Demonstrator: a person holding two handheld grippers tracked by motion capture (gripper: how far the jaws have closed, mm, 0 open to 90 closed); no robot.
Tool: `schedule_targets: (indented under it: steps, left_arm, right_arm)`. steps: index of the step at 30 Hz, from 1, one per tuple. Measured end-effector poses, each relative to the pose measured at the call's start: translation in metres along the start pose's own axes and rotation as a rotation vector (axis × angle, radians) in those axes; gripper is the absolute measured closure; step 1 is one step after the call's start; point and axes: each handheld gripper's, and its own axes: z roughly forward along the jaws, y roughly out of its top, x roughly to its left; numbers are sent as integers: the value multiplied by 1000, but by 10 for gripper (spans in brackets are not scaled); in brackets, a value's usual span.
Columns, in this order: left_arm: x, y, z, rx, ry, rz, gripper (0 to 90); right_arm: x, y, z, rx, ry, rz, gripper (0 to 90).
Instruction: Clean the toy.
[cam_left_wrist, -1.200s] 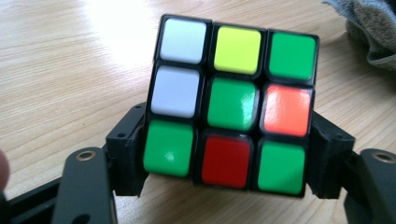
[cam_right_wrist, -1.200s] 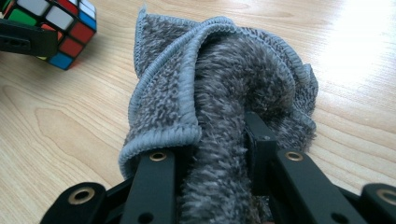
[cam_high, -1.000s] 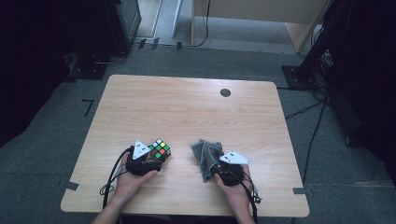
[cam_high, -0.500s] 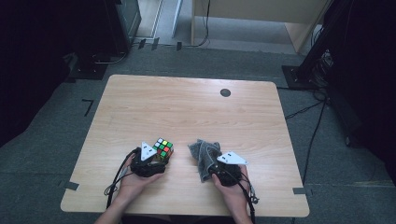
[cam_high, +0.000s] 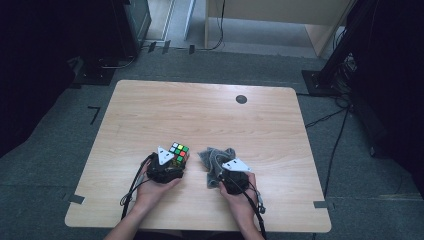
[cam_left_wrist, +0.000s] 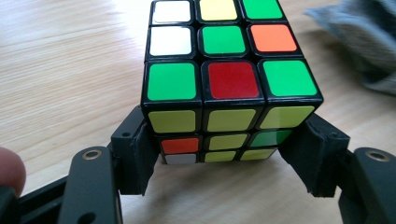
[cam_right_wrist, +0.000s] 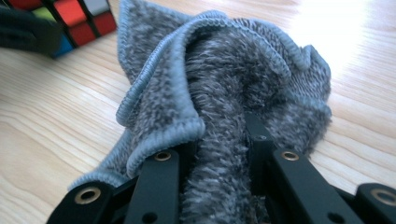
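Observation:
A scrambled Rubik's cube sits on the wooden table near its front edge, left of middle. My left gripper is shut on its lower sides; in the left gripper view the two black pads press the cube from left and right, with the gripper low against the wood. Just right of the cube lies a crumpled grey cloth. My right gripper is shut on a fold of that cloth, which bunches up between the jaws of the gripper. The cube's corner shows beyond the cloth.
A small black round disc sits in the tabletop at the far right. Cables trail from both grippers over the table's front edge. Dark equipment and stands ring the table on the grey floor.
The left gripper has slid the cube a little right and away. The right gripper has dragged the cloth left, so cube and cloth now lie closer together.

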Motion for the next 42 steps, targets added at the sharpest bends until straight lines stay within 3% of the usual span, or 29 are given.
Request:
schedule_targets:
  steps: [4, 7, 10, 12, 13, 15, 19, 21, 24, 28, 30, 32, 38, 42]
  left_arm:
    - [5, 1, 1, -2, 16, -28, 324]
    - [8, 2, 1, 0, 56, -47, 319]
    - [16, 3, 1, -5, 58, -87, 262]
    - [18, 3, 2, 4, 54, -87, 179]
    - [19, 3, 1, 5, 55, -81, 139]
    - [19, 3, -1, 3, 59, -71, 130]
    - [24, 1, -12, -21, 21, -75, 95]
    - [26, -2, -21, -42, 5, -69, 85]
    - [33, -7, -37, -68, -14, -64, 80]
    - [45, -14, -58, -95, -3, -74, 67]
    - [50, -19, -67, -102, 5, -67, 67]
    - [54, -23, -76, -106, 12, -59, 67]
    - [68, -40, -98, -113, 20, -78, 67]
    - [79, -52, -104, -102, 24, -94, 67]
  right_arm:
    - [-6, -2, -2, 13, -35, -11, 736]
    - [-11, -3, -3, 18, -62, -22, 737]
    - [-14, -4, -3, 19, -41, -34, 710]
    - [-17, -3, -3, 21, 5, -13, 609]
    - [-20, -2, -3, 16, 53, 11, 519]
    - [-23, 0, -5, 1, 114, 21, 416]
    - [-30, 5, -21, -64, 142, 30, 209]
    - [-36, 7, -29, -84, 180, 52, 130]
    - [-44, 8, -42, -112, 206, 71, 91]
    - [-55, 5, -59, -140, 191, 59, 0]
    - [-61, 2, -68, -139, 185, 56, 0]
    - [-65, -1, -73, -129, 146, 53, 0]
    - [-83, -19, -87, -104, 91, 65, 0]
    - [-100, -31, -96, -100, 52, 84, 0]
